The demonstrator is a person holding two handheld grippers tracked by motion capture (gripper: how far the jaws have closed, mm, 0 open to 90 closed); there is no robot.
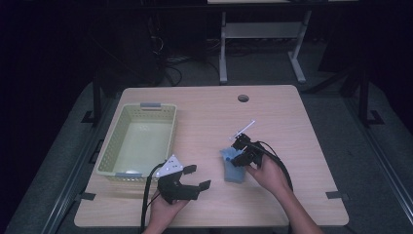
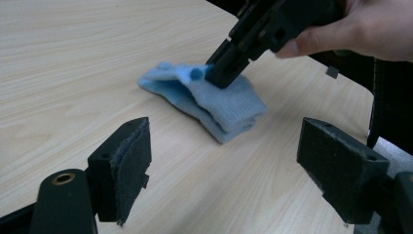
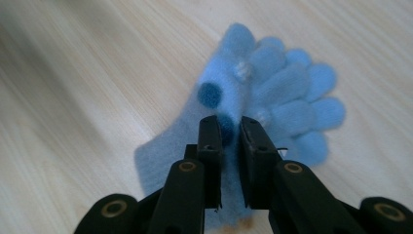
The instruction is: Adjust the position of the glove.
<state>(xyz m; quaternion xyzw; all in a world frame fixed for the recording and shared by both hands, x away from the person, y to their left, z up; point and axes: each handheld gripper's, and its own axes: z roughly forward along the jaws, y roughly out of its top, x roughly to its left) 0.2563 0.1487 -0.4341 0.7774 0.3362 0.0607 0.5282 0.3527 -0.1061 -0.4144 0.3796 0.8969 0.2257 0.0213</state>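
A pair of light blue knitted gloves (image 1: 233, 169) (image 2: 221, 107) (image 3: 285, 95) with dark blue dots lies folded on the wooden table, right of centre. My right gripper (image 1: 235, 155) (image 3: 230, 126) reaches down onto its near edge, and its narrow jaws pinch a fold of the fabric. From the left gripper view that right gripper (image 2: 221, 73) presses into the top of the gloves, a hand behind it. Near the front edge, left of the gloves, my left gripper (image 1: 197, 176) (image 2: 229, 146) is held open and holds nothing.
A pale yellow-green plastic basket (image 1: 112, 141) stands at the table's left side, with nothing in it. A round cable hole (image 1: 243, 98) sits near the far edge. Grey tape marks (image 1: 336, 195) lie at the front corners. Dark floor and a white desk frame (image 1: 223, 48) lie beyond.
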